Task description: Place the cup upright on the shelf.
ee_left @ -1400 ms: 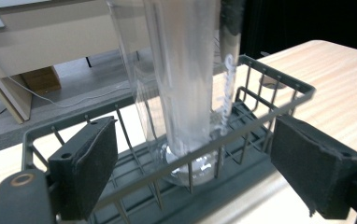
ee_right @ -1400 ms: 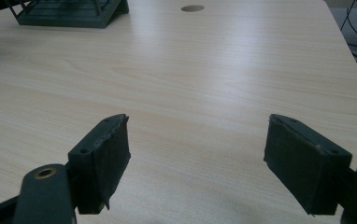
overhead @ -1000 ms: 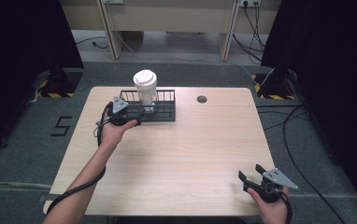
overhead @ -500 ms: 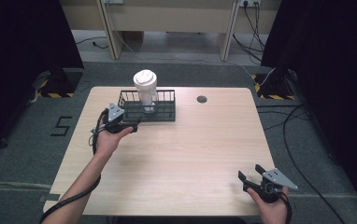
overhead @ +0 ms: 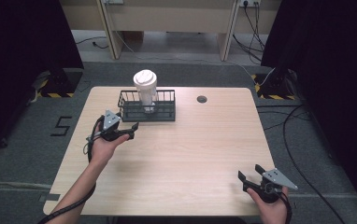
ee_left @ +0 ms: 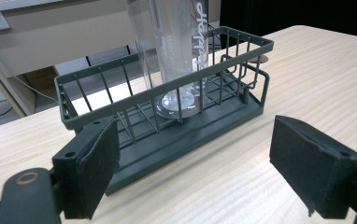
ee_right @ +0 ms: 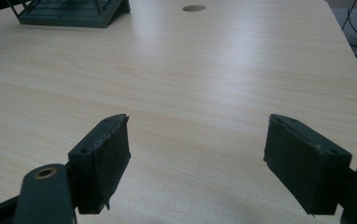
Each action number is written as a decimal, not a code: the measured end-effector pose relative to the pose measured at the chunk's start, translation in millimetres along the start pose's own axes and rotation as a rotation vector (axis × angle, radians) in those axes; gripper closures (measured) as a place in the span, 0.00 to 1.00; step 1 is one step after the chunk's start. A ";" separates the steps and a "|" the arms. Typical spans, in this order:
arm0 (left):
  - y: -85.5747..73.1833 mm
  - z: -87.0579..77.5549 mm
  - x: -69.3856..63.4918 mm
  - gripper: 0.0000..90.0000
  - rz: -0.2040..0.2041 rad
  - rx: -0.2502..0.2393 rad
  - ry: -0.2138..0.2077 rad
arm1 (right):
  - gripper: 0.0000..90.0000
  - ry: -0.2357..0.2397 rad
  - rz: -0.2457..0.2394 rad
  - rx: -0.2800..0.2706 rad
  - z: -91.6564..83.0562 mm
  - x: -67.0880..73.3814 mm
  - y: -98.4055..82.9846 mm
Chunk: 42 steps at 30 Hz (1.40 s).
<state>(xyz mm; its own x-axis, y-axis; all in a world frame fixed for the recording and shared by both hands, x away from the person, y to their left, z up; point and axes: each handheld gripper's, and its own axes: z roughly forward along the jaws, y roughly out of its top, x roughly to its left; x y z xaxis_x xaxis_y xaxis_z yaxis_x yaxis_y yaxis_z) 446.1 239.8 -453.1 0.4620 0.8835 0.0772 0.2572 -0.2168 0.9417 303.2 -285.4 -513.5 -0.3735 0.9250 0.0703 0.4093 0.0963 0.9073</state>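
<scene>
Black foam pads line the left gripper (overhead: 131, 131), whose jaws stand wide apart with nothing between them, just in front of the dark wire basket (overhead: 129, 110). In the left gripper view the basket (ee_left: 214, 121) lies just beyond the pads, apart from them, and a clear tumbler (ee_left: 174, 51) with white lettering stands upright inside it, near the middle. From the high view the tumbler's white lid (overhead: 145, 78) rises well above the basket's rim. The right gripper (overhead: 250, 174) rests near the table's near right corner, well apart from the basket, its jaws likewise spread and empty over the pale wooden table (ee_right: 204, 70). A round cable hole (overhead: 202, 99) sits in the tabletop to the right of the basket.
</scene>
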 end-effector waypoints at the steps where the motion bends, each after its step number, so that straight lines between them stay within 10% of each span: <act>1: -1.2 -1.7 -0.2 0.18 -0.001 -0.002 0.000 | 0.25 0.001 0.001 0.000 0.0 0.1 0.0; 42: -63.7 -64.7 -10.7 0.18 -0.061 -0.024 0.030 | 0.25 0.001 -0.003 0.005 0.1 1.4 -0.1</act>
<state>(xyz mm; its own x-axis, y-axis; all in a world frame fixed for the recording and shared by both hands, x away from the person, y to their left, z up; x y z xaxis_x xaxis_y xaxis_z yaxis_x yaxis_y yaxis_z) 369.9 271.0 -492.8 0.4206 0.9068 0.0291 0.2630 -0.1526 0.9526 302.8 -284.1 -513.5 -0.3750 0.9245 0.0683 0.4122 0.1003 0.9056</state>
